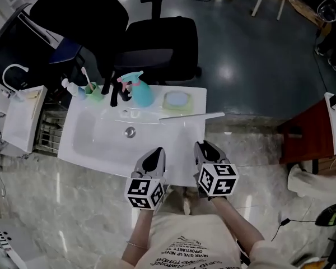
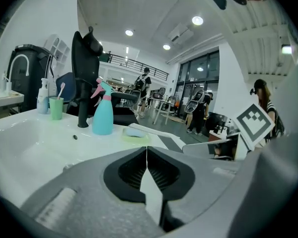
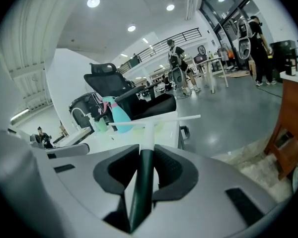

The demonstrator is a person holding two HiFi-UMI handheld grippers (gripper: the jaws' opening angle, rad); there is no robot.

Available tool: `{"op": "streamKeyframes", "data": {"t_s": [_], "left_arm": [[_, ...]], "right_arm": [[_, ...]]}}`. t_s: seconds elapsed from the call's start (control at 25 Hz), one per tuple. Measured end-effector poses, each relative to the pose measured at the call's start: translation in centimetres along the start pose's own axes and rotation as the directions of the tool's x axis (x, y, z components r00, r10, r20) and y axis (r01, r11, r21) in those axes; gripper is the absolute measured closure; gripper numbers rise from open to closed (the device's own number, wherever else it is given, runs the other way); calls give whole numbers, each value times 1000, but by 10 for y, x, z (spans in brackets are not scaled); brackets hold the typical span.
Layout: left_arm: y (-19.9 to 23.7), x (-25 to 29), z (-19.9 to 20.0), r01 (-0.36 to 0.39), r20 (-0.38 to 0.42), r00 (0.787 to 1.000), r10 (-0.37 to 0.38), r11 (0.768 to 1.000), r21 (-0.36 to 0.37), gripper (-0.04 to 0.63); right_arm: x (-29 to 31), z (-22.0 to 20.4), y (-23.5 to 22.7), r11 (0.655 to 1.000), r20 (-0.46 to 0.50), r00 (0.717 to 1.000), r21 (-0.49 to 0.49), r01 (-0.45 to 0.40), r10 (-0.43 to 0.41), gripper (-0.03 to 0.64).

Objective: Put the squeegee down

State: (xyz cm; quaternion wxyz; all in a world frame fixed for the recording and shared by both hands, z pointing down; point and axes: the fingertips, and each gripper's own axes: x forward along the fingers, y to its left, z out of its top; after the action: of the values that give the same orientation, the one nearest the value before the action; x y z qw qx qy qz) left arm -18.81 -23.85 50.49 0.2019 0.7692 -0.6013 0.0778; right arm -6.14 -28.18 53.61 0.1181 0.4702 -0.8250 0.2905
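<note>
At the glossy white sink point(image 1: 101, 144), right tongs point(image 3: 145, 157) pinch the slim T-shaped squeegee point(image 3: 149, 132); left tongs point(image 2: 147, 155) pressed together.

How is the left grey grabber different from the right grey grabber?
The left grey gripper has its jaws pressed together with nothing between them. The right grey gripper has its jaws closed on the dark handle of the white-bladed squeegee. In the head view, the left grey gripper is near the middle of the white sink's front edge, while the right grey gripper is nearer its right end. Both are grey and point toward the sink.
</note>
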Motion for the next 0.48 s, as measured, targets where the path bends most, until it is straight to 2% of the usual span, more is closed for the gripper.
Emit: {"op": "streamKeyframes", "data": {"t_s": [0.2,0.48], "left_arm": [[6,19,-10,80,-65,995,-80,997,1,572],[1,34,-22,176,-114,978,-174,984,8,572]], "right_arm": [[10,-11,2,997,-18,997,8,81,-81,522],[21,-18,0,985,-32,984,7,173,-173,522]]}}
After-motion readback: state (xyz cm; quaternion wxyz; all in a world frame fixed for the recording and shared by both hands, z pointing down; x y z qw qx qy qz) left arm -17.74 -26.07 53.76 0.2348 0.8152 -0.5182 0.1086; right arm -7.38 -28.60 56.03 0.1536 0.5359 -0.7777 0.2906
